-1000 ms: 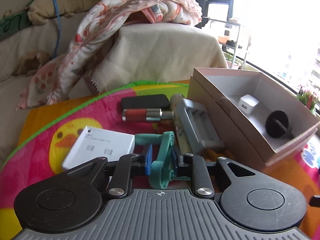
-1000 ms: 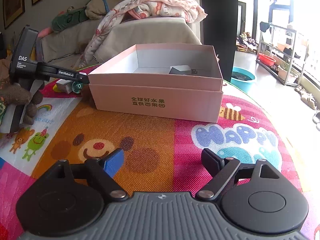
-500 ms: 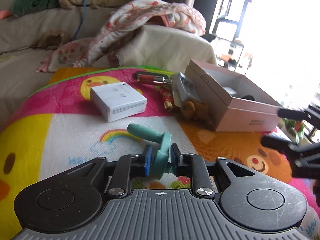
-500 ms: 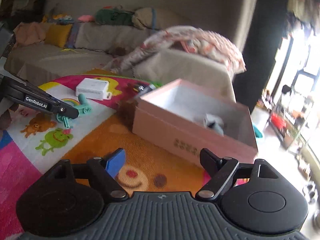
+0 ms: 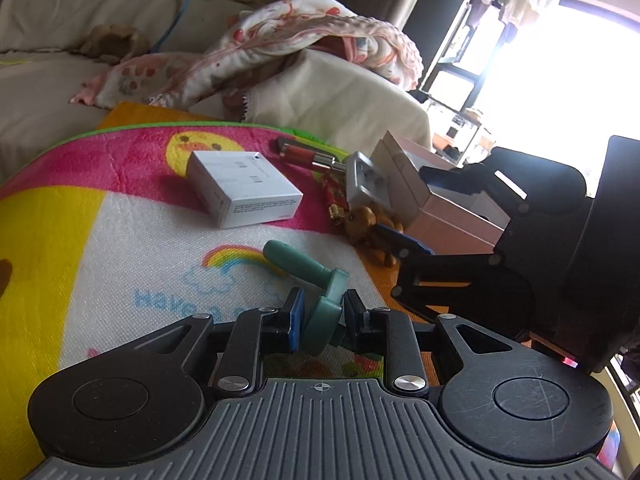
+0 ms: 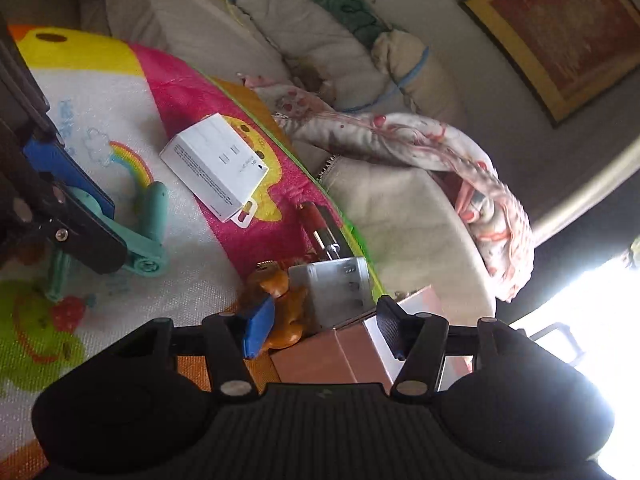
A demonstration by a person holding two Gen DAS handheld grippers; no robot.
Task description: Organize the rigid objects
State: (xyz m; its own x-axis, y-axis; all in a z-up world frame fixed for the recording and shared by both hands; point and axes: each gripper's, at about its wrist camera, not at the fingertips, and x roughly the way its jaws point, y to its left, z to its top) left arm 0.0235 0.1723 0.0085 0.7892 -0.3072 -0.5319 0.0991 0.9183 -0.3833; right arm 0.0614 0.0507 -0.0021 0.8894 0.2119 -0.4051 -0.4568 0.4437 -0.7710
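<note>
My left gripper (image 5: 320, 322) is shut on a teal plastic crank handle (image 5: 316, 276), held low over the play mat (image 5: 120, 260); it also shows in the right wrist view (image 6: 148, 220). My right gripper (image 6: 324, 330) is open and empty, tilted, hovering over the corner of the pink cardboard box (image 6: 332, 360) beside a brown toy bear (image 6: 280, 304) and a grey battery charger (image 6: 340, 292). In the left wrist view the right gripper (image 5: 416, 208) straddles the pink box (image 5: 452, 212). A white carton (image 5: 244, 188) lies on the mat.
A red and silver tube (image 5: 308, 156) and a small red stick (image 5: 334, 196) lie behind the charger (image 5: 368, 180). A sofa with a draped blanket (image 5: 312, 40) borders the mat's far edge. A bright window is at right.
My left gripper pulled back from the box with the teal handle, lowering over the mat. My right gripper swung in and tilted over the box corner, near the bear and charger.
</note>
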